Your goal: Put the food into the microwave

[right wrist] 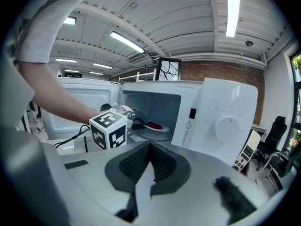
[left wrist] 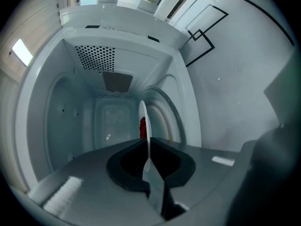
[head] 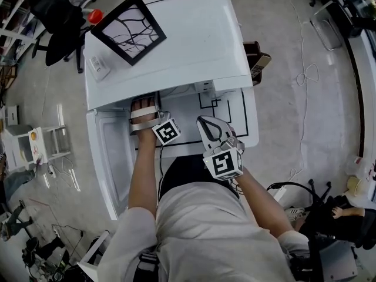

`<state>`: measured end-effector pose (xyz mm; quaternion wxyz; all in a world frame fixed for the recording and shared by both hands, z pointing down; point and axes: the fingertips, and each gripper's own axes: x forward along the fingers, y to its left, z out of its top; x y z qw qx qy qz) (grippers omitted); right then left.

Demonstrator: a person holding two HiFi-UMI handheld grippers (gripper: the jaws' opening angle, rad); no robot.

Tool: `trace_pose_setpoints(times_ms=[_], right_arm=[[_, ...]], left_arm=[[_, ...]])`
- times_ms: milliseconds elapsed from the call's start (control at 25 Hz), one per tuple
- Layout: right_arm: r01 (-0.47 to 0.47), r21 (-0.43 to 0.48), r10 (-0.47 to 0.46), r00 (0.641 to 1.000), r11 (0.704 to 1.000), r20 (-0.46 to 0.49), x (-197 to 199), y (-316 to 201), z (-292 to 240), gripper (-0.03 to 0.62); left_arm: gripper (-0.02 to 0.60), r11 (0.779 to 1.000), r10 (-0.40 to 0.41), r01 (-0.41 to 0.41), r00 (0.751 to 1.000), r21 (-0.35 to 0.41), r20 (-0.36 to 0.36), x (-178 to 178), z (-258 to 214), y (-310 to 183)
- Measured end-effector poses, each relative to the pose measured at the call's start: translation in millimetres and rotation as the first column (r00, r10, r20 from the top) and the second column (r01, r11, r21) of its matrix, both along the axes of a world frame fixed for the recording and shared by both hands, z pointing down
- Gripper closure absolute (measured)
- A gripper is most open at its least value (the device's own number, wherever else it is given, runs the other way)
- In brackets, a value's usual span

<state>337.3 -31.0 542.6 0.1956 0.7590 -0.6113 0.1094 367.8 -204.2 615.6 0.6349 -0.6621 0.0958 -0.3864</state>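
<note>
As my left gripper (left wrist: pixel 148 160) clamps the round white plate (left wrist: pixel 146 140) of red food (left wrist: pixel 142 127) inside the open white microwave (right wrist: pixel 221 121), lowering and releasing seem next; my right gripper (right wrist: pixel 149 147), shut and empty, hangs outside it.

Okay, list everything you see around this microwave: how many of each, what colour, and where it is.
white microwave: one, white, on the table
microwave door: one, white, swung open at the left
white round plate: one, white, in the microwave's opening
red food: one heap, red, on the plate
black-framed picture: one, black frame, on top of the microwave
small white block: one, white, on the microwave top beside the picture
white table with black lines: one, white, under the microwave
black office chair: one, black, on the floor beyond the microwave
left hand-held gripper: one, grey, shut on the plate's rim
right hand-held gripper: one, grey, shut and empty, before the microwave
</note>
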Motion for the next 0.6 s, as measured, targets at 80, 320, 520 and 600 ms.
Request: trace_pose_setpoints(times_ms=[80, 320, 520, 600], right_arm=[[0.001, -0.001, -0.001, 1.0, 1.0, 0.005, 0, -2, 2, 0.583], [0.006, -0.01, -0.006, 1.0, 1.0, 0.017, 1, -6, 5, 0.583], [0.025, -0.017, -0.024, 0.999, 1.0, 0.036, -4, -9, 7, 0.583], [0.031, -0.02, -0.031, 0.999, 0.999, 0.044, -6, -11, 9, 0.583]], left_arm=[[0.557, 1.0, -0.001, 0.001, 1.0, -0.006, 0.006, 2, 2, -3], [0.557, 0.998, 0.015, -0.011, 0.998, -0.055, 0.059, 5, 6, -9], [0.543, 0.975, 0.039, -0.017, 0.995, -0.222, 0.095, 8, 15, -1], [0.528, 0.963, 0.036, -0.002, 0.992, -0.27, 0.12, 8, 20, -1]])
